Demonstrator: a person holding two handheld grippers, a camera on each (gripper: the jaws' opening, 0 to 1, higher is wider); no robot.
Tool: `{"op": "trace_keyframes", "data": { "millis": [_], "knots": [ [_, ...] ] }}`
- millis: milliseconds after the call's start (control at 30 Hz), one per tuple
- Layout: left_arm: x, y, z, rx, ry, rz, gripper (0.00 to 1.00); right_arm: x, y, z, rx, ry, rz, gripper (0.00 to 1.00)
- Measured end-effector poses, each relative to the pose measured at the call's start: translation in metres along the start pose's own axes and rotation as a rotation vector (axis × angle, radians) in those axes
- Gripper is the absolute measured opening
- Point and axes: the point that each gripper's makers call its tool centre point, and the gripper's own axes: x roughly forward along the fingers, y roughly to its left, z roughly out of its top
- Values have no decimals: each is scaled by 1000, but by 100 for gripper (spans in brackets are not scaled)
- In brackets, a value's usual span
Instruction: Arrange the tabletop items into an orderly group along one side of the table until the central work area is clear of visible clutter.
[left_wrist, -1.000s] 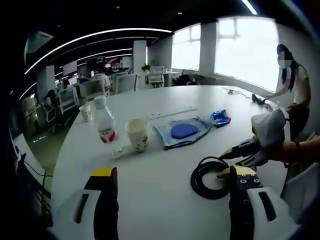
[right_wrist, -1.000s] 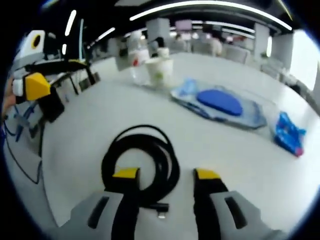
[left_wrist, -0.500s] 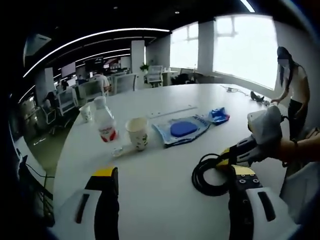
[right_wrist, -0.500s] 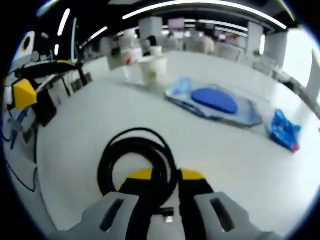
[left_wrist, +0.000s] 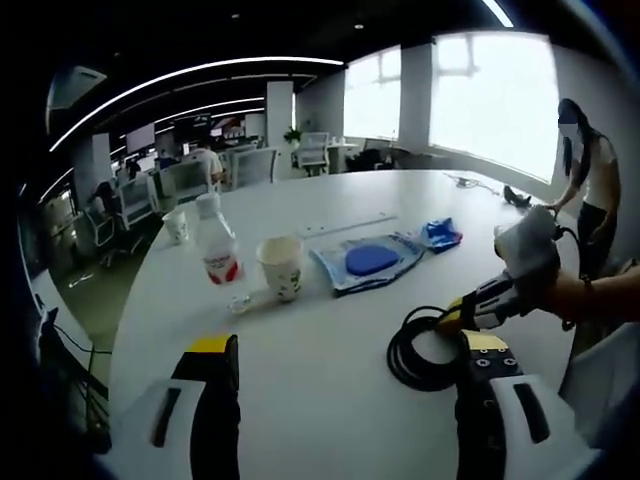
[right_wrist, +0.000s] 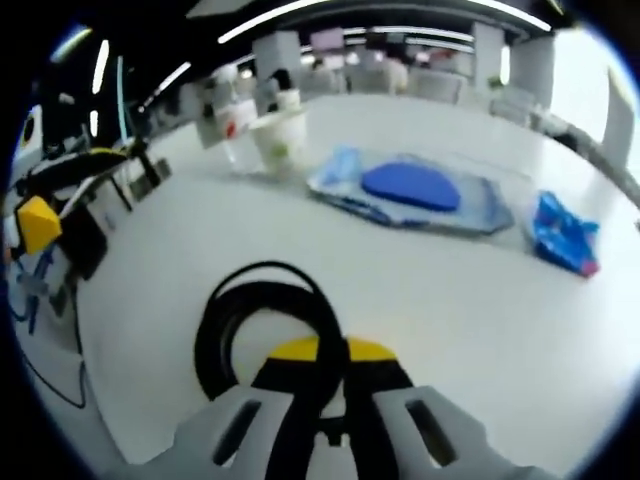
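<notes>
Pinching the black cable coil (right_wrist: 262, 325) near the paper cup (right_wrist: 279, 140), the right gripper (right_wrist: 333, 350) should lift slowly so loops stay bundled, while the left gripper (left_wrist: 345, 345) hovers spread.

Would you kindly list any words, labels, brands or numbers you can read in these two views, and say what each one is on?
No text can be read in either view.
Bottle: a red and white label, print too small and blurred to read.
Paper cup: a green mark on the side, not legible.
Blue packet: printing too blurred to read.
Clear bag holding a blue disc: no readable print.
Wall screens in the far office: too distant to read.
</notes>
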Motion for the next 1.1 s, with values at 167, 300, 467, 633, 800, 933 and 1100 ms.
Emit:
{"op": "trace_keyframes", "data": {
  "millis": [167,300,467,633,800,933,1100],
  "knots": [
    [-1,0,2,11,-3,-1,88,-4,0,2,72,-3,36,1],
    [-2,1,1,9,-2,1,88,-8,-1,4,114,-4,58,0],
    [-3,4,0,3,0,12,89,-17,2,12,140,-26,72,0],
    [-4,6,1,-5,-3,18,88,-29,5,23,159,-56,96,0],
    [-6,8,2,-11,-9,24,88,-38,10,31,151,-72,132,0],
    [-7,9,3,-15,-13,25,88,-47,11,39,170,-99,150,0],
    [-9,9,4,-12,-15,28,88,-57,4,47,171,-115,146,0]
  ]
}}
